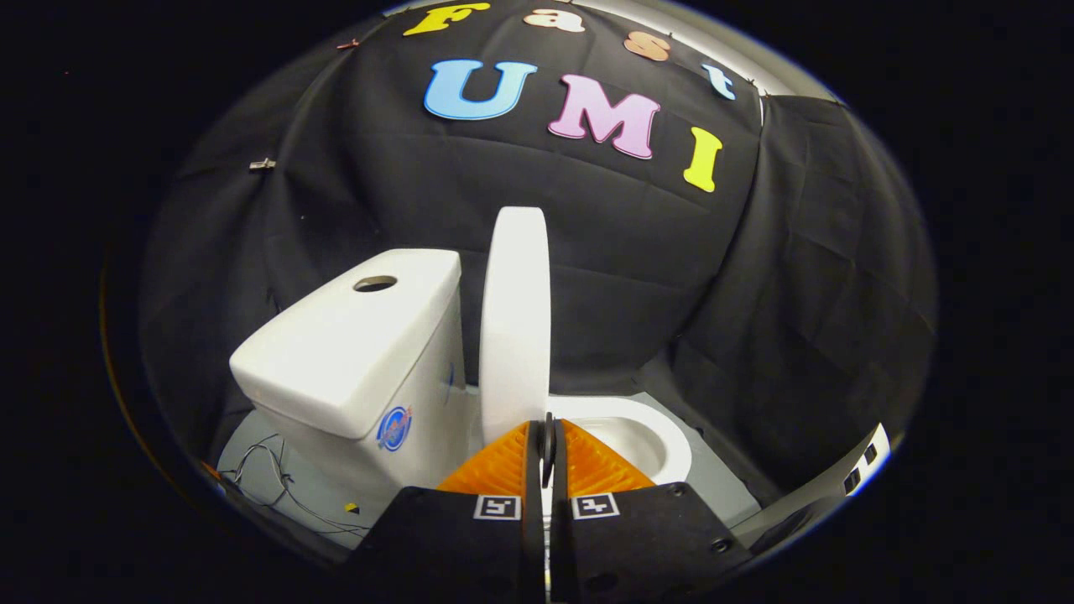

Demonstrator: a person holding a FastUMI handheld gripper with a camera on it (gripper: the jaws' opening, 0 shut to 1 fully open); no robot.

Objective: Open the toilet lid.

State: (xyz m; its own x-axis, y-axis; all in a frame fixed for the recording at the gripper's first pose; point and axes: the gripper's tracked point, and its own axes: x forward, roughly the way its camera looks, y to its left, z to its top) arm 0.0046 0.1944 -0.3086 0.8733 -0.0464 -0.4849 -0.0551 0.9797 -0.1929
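The toilet lid (513, 323) stands upright, long axis vertical, just beyond the pressed-together fingers (547, 445).

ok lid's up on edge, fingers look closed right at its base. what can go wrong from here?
1. The lid stands upright but apart from the tank, not resting on it. If left here, it may drop back onto the bowl.
2. The gripper fingers are together just below the lid's lower edge; whether they press on it cannot be told. Pulling away could drag it down.
3. Pushing too hard could knock the lid against the tank.
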